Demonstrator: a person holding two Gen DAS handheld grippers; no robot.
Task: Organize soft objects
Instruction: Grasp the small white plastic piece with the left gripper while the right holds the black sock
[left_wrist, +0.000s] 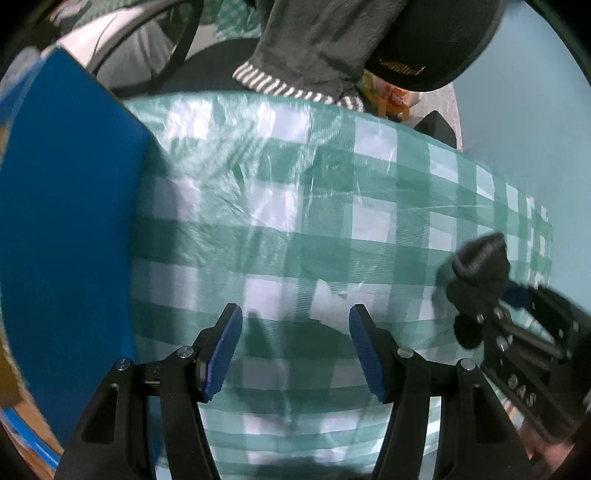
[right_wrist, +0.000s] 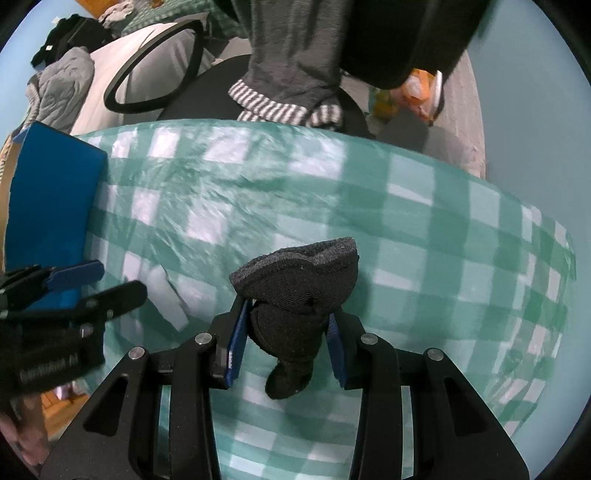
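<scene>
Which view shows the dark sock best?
The right wrist view: the dark sock sits centred and sharp, bunched between the right gripper pads. The left wrist view catches it only blurred at the right edge.

Each gripper has a matte black frame with two triangular cut-out arms, silver round-head screws at the pivots and blue ribbed pads on the fingers. On the left gripper (left_wrist: 295, 350) the pads sit at 6 o'clock in its own view. The right gripper (right_wrist: 284, 347) matches it. Both bodies carry pale, blurred lettering.
</scene>
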